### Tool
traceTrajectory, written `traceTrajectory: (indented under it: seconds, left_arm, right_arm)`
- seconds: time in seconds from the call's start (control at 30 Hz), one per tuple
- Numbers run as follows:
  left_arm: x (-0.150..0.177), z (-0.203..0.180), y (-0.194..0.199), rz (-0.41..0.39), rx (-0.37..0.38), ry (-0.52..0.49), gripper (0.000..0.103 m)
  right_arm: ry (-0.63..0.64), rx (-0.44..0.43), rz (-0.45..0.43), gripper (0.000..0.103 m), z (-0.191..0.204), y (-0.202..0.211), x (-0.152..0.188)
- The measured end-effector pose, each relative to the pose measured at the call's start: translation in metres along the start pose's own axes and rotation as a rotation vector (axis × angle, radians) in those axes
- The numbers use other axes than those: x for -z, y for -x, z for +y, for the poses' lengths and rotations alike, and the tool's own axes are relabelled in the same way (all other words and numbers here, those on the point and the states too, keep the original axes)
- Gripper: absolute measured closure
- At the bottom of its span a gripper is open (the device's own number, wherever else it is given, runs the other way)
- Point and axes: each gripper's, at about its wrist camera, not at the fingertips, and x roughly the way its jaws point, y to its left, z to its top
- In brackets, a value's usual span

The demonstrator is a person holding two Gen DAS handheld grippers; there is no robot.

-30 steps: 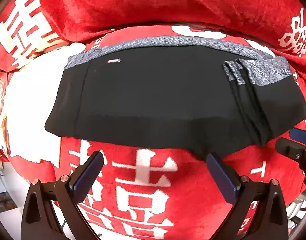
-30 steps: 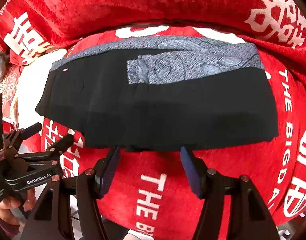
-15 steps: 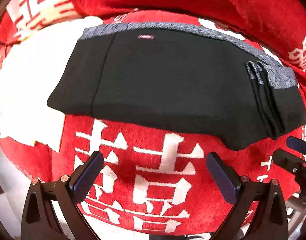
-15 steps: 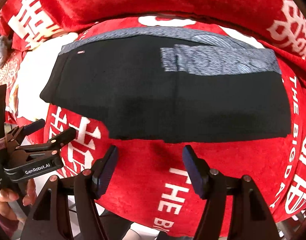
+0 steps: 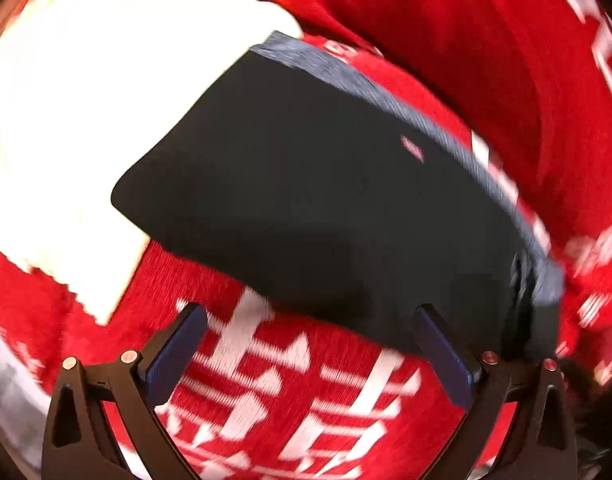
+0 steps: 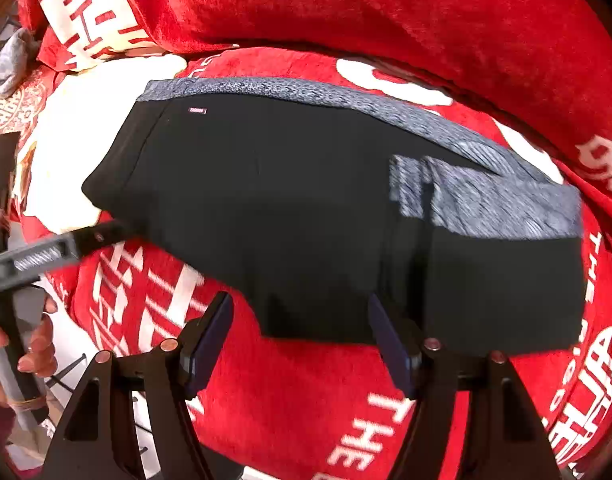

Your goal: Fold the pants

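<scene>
On red blanket (image 6: pixel 306 400), folded pants (image 6: pixel 306 208)

I see a plush red blanket with white characters and lettering (image 6: pixel 290 392) covering the whole work surface, and a raised fold of the same fabric (image 6: pixel 346 8) along the far side. A grey crumpled cloth (image 6: pixel 10 64) lies at the far left edge.

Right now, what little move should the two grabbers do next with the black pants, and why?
Probably lower both and pinch the near edge of the pants. The right gripper and left gripper are both open with nothing between their fingers. The right gripper's have just been opening wider. The pants lie partly folded on the red blanket, their near edge just ahead.
</scene>
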Motion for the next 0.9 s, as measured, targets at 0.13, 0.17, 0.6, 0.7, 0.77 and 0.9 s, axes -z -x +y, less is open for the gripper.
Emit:
traceTrajectory:
  seconds: [0.13, 0.17, 0.6, 0.7, 0.77, 0.9]
  left_arm:
    - [-0.011, 0.023, -0.009, -0.017, 0.173, 0.096, 0.0]
    - [-0.011, 0.025, -0.014, -0.012, 0.221, 0.114, 0.0]
    - [-0.023, 0.036, 0.008, -0.128, 0.476, 0.129, 0.0]
    - [-0.03, 0.041, -0.006, -0.109, 0.407, 0.151, 0.0]
    - [-0.032, 0.054, -0.018, -0.097, 0.365, 0.218, 0.0]
    - [-0.037, 0.045, -0.015, -0.125, 0.284, 0.239, 0.003]
  right_arm:
    - [-0.015, -0.047, 0.078, 0.03, -0.002, -0.032, -0.005]
    - [-0.031, -0.057, 0.092, 0.03, -0.004, -0.037, -0.005]
    - [-0.028, -0.081, 0.072, 0.023, -0.007, -0.044, -0.001]
    - [-0.026, -0.082, 0.076, 0.022, -0.006, -0.045, -0.001]
    - [-0.024, -0.084, 0.08, 0.022, -0.005, -0.046, -0.002]
    - [-0.019, -0.091, 0.08, 0.022, -0.007, -0.042, -0.006]
